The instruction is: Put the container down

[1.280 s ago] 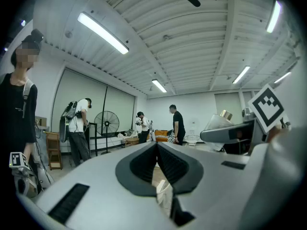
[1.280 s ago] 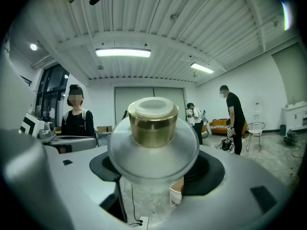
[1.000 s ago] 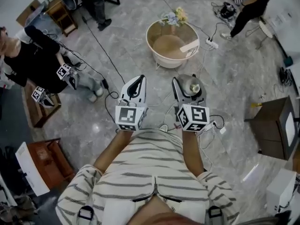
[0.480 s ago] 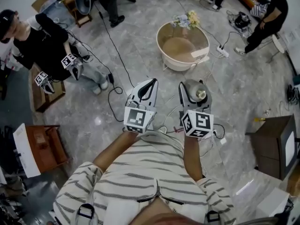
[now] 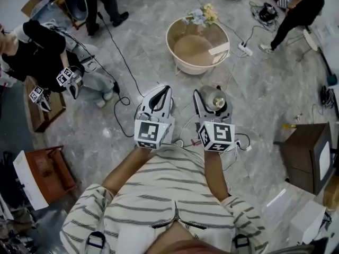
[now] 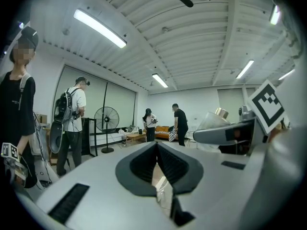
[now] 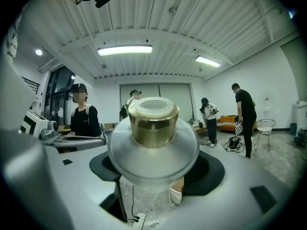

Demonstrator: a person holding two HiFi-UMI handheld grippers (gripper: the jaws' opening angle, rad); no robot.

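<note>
The container (image 5: 212, 94) is a clear rounded jar with a gold cap (image 7: 153, 121). It lies on its side between the jaws of my right gripper (image 5: 213, 96), which is shut on it, well above the marble floor. In the right gripper view the container (image 7: 153, 150) fills the middle and hides most of the black pads (image 7: 209, 172). My left gripper (image 5: 168, 88) hangs level beside it on the left, jaws shut with their tips meeting and nothing between them. In the left gripper view, the left gripper (image 6: 157, 145) has the container (image 6: 215, 124) at its right.
Ahead on the floor stands a round beige table (image 5: 179, 63) with flowers (image 5: 200, 16) at its far rim. Cables and a power strip (image 5: 244, 48) lie on the floor. A seated person (image 5: 39, 54) with grippers is at the left, a dark cabinet (image 5: 304, 152) at the right.
Both grippers have shifted a little together and sunk slightly. The right one still holds the container. The head view has swayed.
</note>
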